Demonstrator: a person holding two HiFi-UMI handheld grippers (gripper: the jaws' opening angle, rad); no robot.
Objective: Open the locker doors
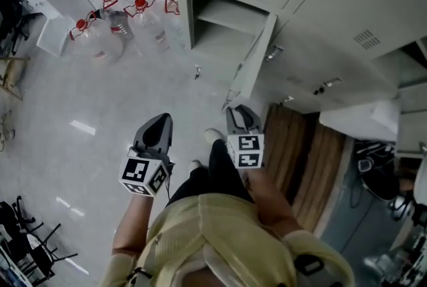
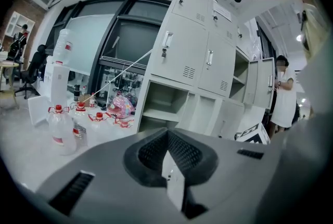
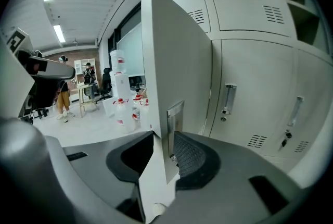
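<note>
R claw [image 3: 165,151] clamps edge of half-open door [image 3: 179,56]; my L claw [image 2: 167,155] shut, empty. Next I swing door wider.

Our right claw [image 3: 164,139] is dark grey with black ribbed pads [image 3: 192,158]; between them sits a pale grey locker door [image 3: 177,61] with a silvery handle plate [image 3: 174,125]. Our left claw [image 2: 167,134] shows the same grey and black. Each claw carries a cube [image 1: 245,150] patterned in black and white squares. Beyond the left claw we see clear bottles [image 2: 58,132] with red caps [image 2: 58,109] on a glossy pale grey floor [image 1: 67,99]. Right of the right claw run brown wooden stripes [image 1: 297,149].
</note>
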